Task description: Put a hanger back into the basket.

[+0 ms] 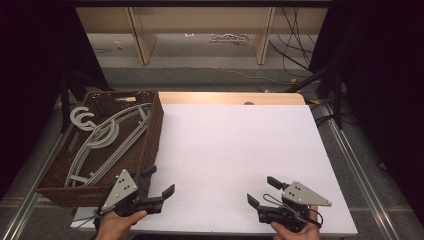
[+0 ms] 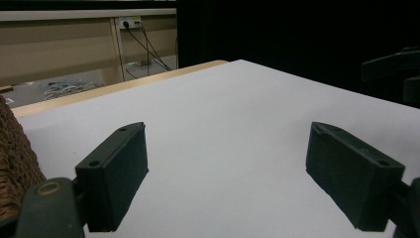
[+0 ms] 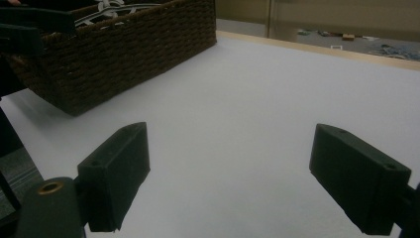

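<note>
- My jaws are matte black on both grippers.
- The basket (image 1: 150, 131) is dark brown, in a woven wicker pattern.
- The hangers (image 1: 107, 137) in it are pale grey.
- The worktop (image 1: 235, 145) is plain white, with a light wood far edge.

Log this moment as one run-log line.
left gripper: open, empty, beside basket | right gripper: open, empty | hangers: in basket

Left gripper (image 1: 161, 181): black body, two blocky black jaws, grey three-cornered top plate with small dark screws.
Right gripper (image 1: 261, 189): same black build and grey plate (screw dots along its edge), thin black cable looped beside it.
Jaw mounts: screw holes in each pad, a brass-coloured ring at the base.
Hands: bare, no sleeves visible.
</note>
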